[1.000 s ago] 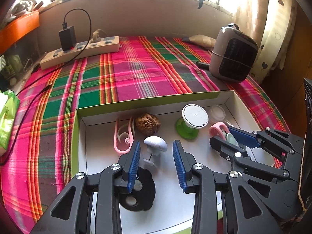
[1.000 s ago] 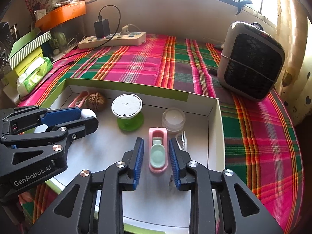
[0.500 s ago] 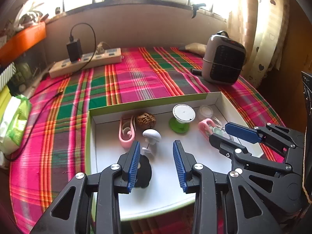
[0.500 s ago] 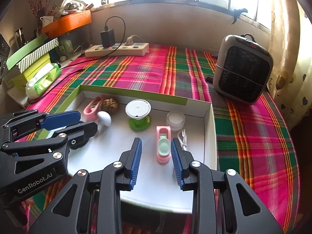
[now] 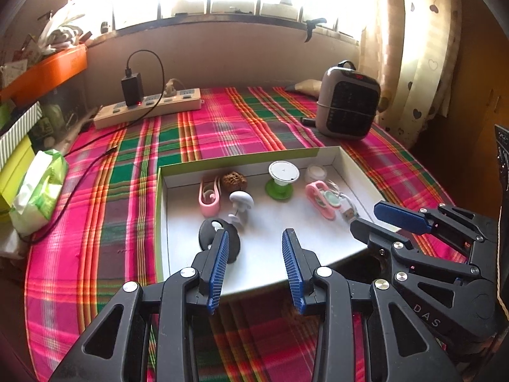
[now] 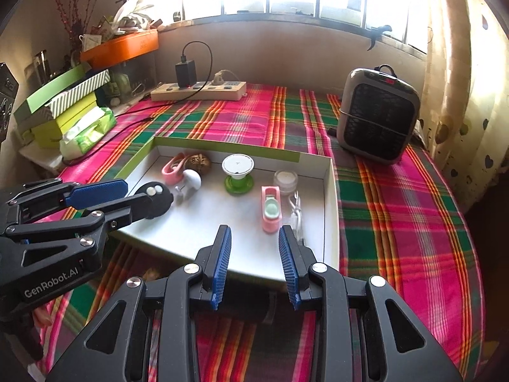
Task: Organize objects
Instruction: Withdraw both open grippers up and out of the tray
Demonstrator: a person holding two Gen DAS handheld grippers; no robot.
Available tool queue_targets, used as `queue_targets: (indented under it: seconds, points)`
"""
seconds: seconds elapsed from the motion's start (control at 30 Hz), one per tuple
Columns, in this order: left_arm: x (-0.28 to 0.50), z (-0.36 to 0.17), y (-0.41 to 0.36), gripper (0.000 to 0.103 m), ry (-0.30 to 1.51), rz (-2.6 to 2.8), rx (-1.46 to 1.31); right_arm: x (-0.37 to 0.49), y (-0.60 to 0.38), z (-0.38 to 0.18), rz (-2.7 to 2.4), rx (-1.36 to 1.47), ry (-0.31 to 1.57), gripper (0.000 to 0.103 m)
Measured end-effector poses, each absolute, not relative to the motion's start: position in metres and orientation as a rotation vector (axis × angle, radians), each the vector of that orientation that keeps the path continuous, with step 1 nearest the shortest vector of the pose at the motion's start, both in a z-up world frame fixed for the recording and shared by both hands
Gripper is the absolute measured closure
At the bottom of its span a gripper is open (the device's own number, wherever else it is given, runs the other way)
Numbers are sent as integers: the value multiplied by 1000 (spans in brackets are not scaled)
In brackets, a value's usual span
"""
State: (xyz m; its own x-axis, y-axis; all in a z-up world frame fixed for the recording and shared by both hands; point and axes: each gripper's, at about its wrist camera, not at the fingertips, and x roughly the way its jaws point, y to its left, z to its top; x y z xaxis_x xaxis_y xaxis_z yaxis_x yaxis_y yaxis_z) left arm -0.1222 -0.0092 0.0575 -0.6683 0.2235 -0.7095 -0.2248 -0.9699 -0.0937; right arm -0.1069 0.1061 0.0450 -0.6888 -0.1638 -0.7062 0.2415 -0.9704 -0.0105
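Note:
A shallow white box with a green rim (image 5: 241,159) lies on the plaid cloth. Inside it are a pink clip (image 5: 210,197), a walnut (image 5: 234,180), a white mushroom-shaped piece (image 5: 241,200), a black disc (image 5: 210,235), a green-and-white stand (image 5: 281,178), a small clear jar (image 5: 316,173), a pink-and-mint holder (image 6: 271,210) and a white cable (image 6: 296,215). My left gripper (image 5: 256,238) hangs open above the box's near edge, with nothing between its blue pads. Beside it, my right gripper (image 6: 254,234) is also open and empty, short of the holder.
A power strip (image 5: 149,108) with a black charger lies at the back. At the back right stands a grey heater (image 5: 348,108). A tissue pack (image 5: 38,187), stacked boxes (image 6: 63,102) and an orange tray (image 6: 121,47) line the left side. A cable trails across the cloth.
Both grippers have drawn back and upward from the box, so its contents look smaller and farther. The jaw gaps look the same, and nothing in the box has moved.

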Motion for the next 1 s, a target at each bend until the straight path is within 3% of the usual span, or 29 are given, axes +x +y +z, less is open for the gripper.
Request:
queue_targets:
  seconds: [0.5, 0.67, 1.0]
  points:
    - [-85, 48, -18, 70, -65, 2648, -1134, -70, 120, 39, -2698, 1119, 114, 70]
    - [-79, 42, -15, 65, -82, 2598, -1141, -63, 126, 34, -2690, 1131, 98, 63]
    - [-83, 23, -3, 63, -94, 2527, -1211, -56, 134, 23, -2678, 1172, 74, 62]
